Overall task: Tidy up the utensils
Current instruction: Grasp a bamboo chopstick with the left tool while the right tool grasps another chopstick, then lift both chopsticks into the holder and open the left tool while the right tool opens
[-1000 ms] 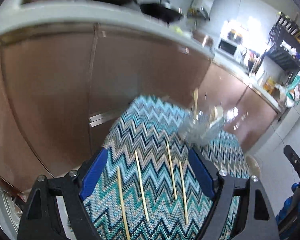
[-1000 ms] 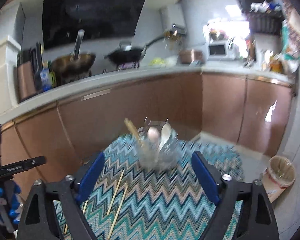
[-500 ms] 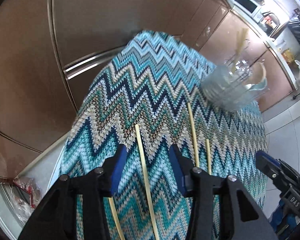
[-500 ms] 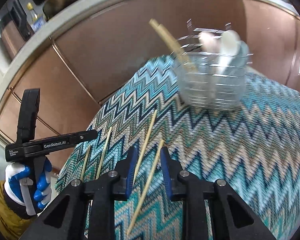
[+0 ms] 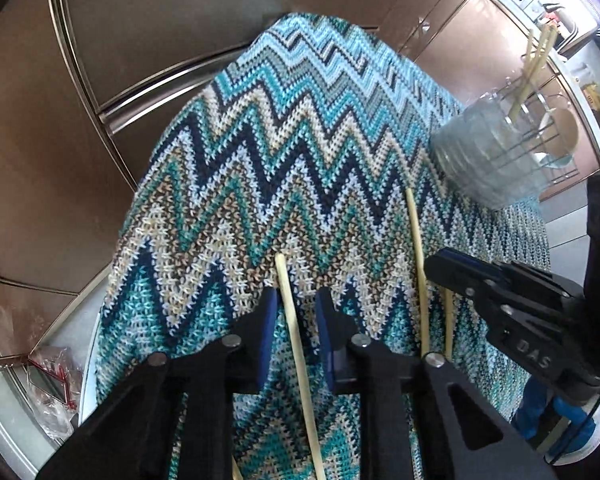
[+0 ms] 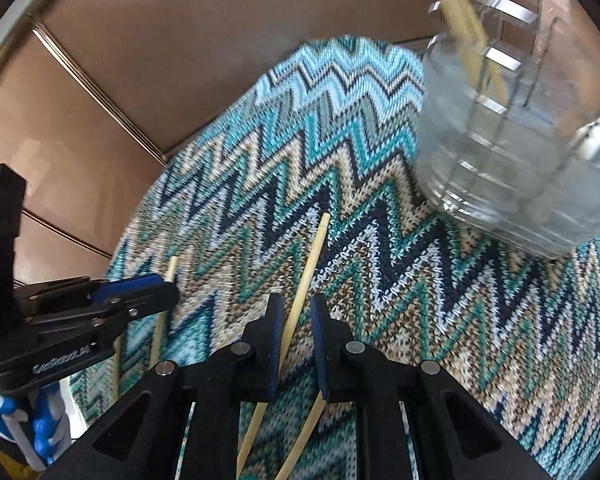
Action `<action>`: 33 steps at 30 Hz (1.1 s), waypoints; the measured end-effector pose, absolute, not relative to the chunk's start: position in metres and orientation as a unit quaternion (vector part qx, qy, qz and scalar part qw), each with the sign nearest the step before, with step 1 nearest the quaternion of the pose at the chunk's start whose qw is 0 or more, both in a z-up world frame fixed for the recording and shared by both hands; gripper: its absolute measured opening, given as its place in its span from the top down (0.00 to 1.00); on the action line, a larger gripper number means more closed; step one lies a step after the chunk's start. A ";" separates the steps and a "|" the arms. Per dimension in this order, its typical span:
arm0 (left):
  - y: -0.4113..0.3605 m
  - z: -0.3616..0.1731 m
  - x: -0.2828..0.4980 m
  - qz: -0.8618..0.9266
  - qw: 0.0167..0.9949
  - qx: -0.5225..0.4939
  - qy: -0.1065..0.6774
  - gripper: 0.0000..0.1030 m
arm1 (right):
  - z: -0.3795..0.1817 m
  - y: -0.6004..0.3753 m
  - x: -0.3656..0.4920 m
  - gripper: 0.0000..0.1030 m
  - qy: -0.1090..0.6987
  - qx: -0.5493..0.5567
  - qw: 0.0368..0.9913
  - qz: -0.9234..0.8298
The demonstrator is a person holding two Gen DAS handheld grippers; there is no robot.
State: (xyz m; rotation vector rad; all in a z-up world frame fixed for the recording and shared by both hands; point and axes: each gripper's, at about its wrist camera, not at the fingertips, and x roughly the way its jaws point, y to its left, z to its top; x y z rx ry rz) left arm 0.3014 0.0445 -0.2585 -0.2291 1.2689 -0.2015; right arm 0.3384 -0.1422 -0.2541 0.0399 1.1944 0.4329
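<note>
Left gripper (image 5: 296,300): pointed steeply down at the cloth (image 5: 300,140), jaws narrow, just closing in. Chopstick (image 5: 296,340) lying between the blue pads, running lengthwise up the gap. Cloth visible on both sides of it, so not yet pinched. Far tip of it projecting a little beyond the fingertips.

Right gripper (image 6: 296,304): likewise angled down, jaws narrow and just closing in. Second chopstick (image 6: 308,272) between the pads, slanting, close against the left pad low down; clear gap to the right pad. No firm grip seen. Third chopstick (image 6: 304,432) passing under the right finger, flat on the cloth.

Both grippers side by side, near each other, each over its own chopstick. Blue-gloved hand (image 6: 40,432) on the left gripper's handle at the edge of the right view. Fourth chopstick (image 6: 116,360) partly hidden under the left gripper.

Beyond the right gripper: clear holder (image 6: 500,168) standing on the cloth, well apart from the loose chopsticks. Two chopsticks (image 5: 532,68) already leaning upright in it; pale spoon (image 5: 564,132) in a further compartment. Holder blurred in the right view.

Past the cloth's far edge: brown cabinets (image 5: 60,120) with metal trim.
</note>
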 end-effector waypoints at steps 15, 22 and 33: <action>0.042 -0.264 0.304 -0.078 0.795 -0.099 0.594 0.94 | -0.271 -0.133 0.358 0.91 0.593 0.025 0.780 0.195; 0.054 -0.257 0.294 -0.081 0.800 -0.144 0.578 0.96 | -0.254 -0.148 0.344 0.93 0.572 0.057 0.794 0.201; 0.060 -0.196 0.242 -0.102 0.861 -0.161 0.471 0.96 | -0.181 -0.162 0.268 0.94 0.458 0.075 0.856 0.230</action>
